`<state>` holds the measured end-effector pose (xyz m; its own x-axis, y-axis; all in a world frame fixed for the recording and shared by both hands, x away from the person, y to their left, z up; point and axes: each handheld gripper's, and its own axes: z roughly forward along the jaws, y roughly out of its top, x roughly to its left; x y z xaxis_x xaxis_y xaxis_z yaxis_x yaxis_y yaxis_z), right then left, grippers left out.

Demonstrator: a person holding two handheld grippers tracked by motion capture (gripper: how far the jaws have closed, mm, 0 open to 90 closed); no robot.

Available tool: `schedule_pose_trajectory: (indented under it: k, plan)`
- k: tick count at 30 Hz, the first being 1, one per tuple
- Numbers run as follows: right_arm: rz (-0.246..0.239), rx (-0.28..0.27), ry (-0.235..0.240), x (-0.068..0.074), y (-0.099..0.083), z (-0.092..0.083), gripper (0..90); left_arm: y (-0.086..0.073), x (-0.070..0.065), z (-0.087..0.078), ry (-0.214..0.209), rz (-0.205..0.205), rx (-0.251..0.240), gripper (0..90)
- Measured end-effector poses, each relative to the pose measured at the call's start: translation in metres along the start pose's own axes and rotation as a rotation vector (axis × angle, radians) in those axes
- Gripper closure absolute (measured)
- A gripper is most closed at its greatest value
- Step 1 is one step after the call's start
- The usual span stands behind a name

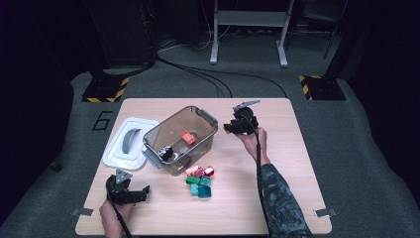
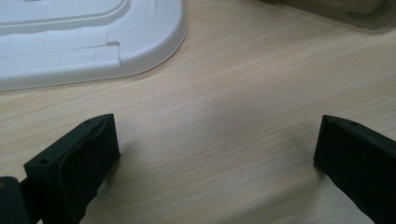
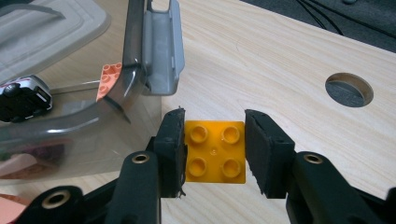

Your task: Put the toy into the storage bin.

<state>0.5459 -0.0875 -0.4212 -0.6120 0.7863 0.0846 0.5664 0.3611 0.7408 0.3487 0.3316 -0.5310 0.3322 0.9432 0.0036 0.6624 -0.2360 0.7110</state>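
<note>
Wooden table (image 1: pixel 277 208), light grain, round hole (image 3: pixel 349 89) near one edge in the right gripper view.

Clear smoky bin (image 1: pixel 181 140) near table centre, tilted, grey latches on its short ends; taken as landmark. Inside the bin: orange-red brick (image 1: pixel 187 137) toward the far wall, black-and-white toy (image 1: pixel 166 152) toward the near left corner. Same two seen through the bin wall in the right gripper view, brick (image 3: pixel 108 79) and toy (image 3: pixel 23 98).

White lid (image 1: pixel 128 144) flat on the table, touching the bin's left side; its rounded corner (image 2: pixel 140 51) visible in the left gripper view.

Right gripper (image 1: pixel 229 128) just right of the bin, close to the bin's right latch (image 3: pixel 161 46), held above the table by the right hand (image 1: pixel 252 141). Pads clenched on a yellow four-stud brick (image 3: pixel 215 151), one pad pressed on each side, studs facing the camera. Brick clear of the bin, outside its wall, beside the latch.

Left gripper (image 1: pixel 143 191) in front of the bin's near left corner, low over the table, left hand (image 1: pixel 115 214) at the table's near edge. Released: jaws wide apart in the left gripper view, bare wood between them.

Loose cluster of small bricks (image 1: pixel 200 181) on the table just in front of the bin's near right corner: pink, red, green and teal pieces, touching one another.
</note>
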Motion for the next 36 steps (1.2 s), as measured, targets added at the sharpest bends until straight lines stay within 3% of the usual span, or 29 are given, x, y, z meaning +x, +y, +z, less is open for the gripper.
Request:
schedule_pose_trajectory:
  k: [3, 13, 22, 29, 36]
  plan:
    - [0.007, -0.006, -0.002, 0.0, 0.005, -0.002, 59.3, 0.0, 0.0, 0.0, 0.0, -0.002, -0.001, 0.0]
    - [-0.035, -0.051, -0.021, 0.005, 0.026, -0.012, 59.3, 0.0, 0.0, 0.0, 0.0, -0.001, 0.0, 0.0]
    - [-0.062, -0.073, -0.011, 0.014, 0.042, -0.017, 59.3, 0.0, 0.0, 0.0, 0.0, 0.0, 0.0, 0.0]
    - [-0.092, -0.089, 0.01, 0.029, 0.054, -0.019, 59.3, 0.0, 0.0, 0.0, 0.0, -0.002, -0.001, 0.0]
    - [-0.149, -0.071, 0.053, 0.047, 0.058, -0.013, 59.3, 0.0, 0.0, 0.0, 0.0, -0.002, -0.001, 0.0]
